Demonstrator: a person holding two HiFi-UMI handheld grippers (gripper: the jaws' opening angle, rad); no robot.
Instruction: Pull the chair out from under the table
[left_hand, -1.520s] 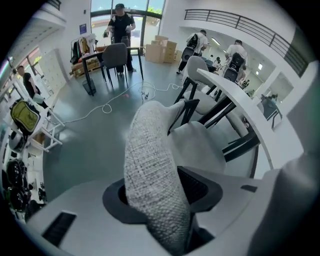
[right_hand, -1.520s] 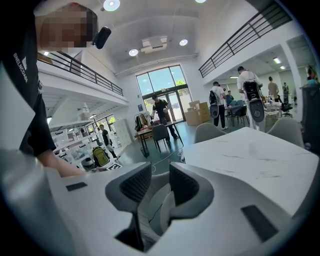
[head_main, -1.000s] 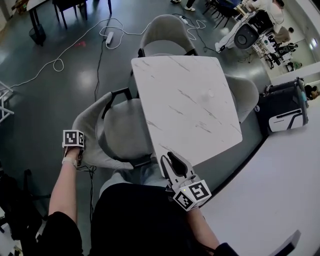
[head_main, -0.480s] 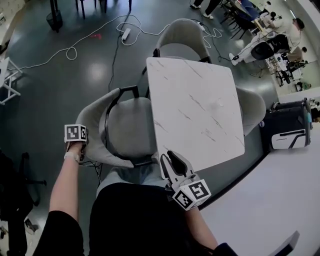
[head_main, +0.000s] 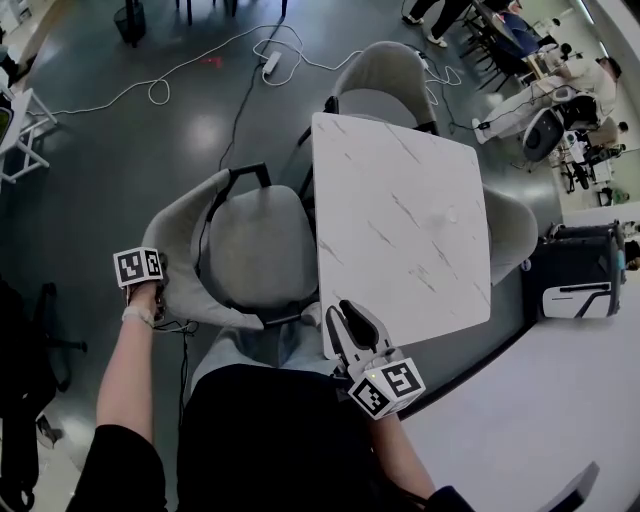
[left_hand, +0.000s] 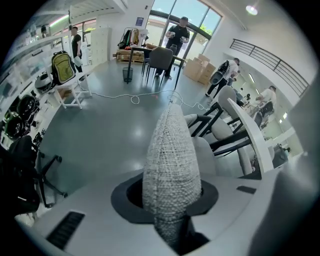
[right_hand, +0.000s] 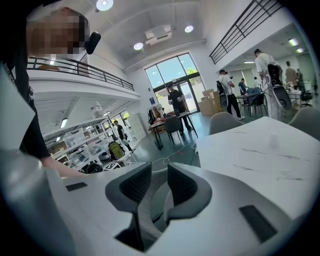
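A grey fabric armchair with a black frame stands at the left side of the white marble-look table, its seat mostly out from under the top. My left gripper is shut on the rim of the chair's backrest. In the left gripper view the woven backrest fills the gap between the jaws, which have just been closing on it. My right gripper hovers at the table's near corner. Its jaws are open, with nothing between them.
A second grey chair is at the table's far side and a third at its right. White cables and a power strip lie on the floor beyond. A black-and-white case stands right. People stand in the background.
The chair has slid left, away from the table, so more of its seat shows. My left gripper went with the backrest. The right gripper has stayed put.
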